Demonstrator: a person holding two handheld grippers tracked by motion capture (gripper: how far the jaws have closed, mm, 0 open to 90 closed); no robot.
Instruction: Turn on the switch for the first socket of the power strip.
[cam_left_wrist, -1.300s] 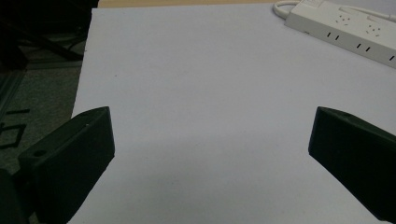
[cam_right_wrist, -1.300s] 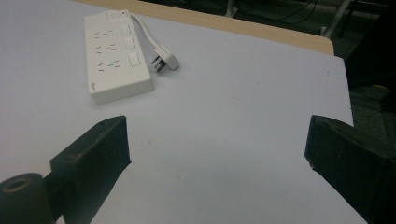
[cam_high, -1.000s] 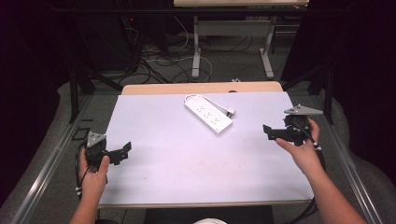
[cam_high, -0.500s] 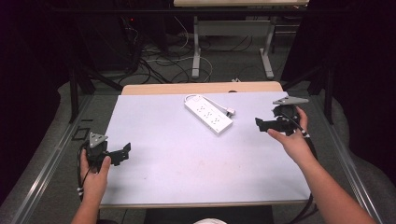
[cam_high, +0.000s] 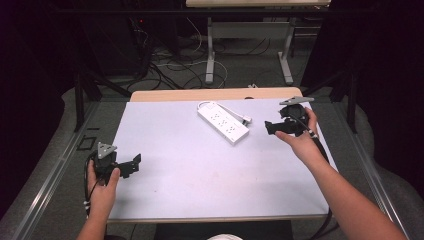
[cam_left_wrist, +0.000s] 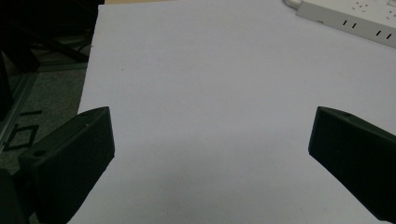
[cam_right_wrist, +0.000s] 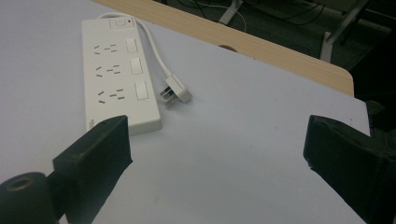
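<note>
One white power strip (cam_high: 223, 121) is laid flat at the far middle of the table (cam_high: 200, 190), its plug (cam_right_wrist: 176, 93) lying just beside it at the end of a looped cable. Three socket rows with rocker switches are seen; small print at its near end cannot be read. Right gripper (cam_high: 270, 127) is held near the strip, jaws wide apart. Left gripper (cam_high: 134, 163) is held well apart, at the near left, jaws likewise spread and empty.

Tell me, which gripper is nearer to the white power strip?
The right gripper is nearer: it hangs just off the near right end of the power strip, jaws open. The left gripper is far away at the table's near left corner, also open.
</note>
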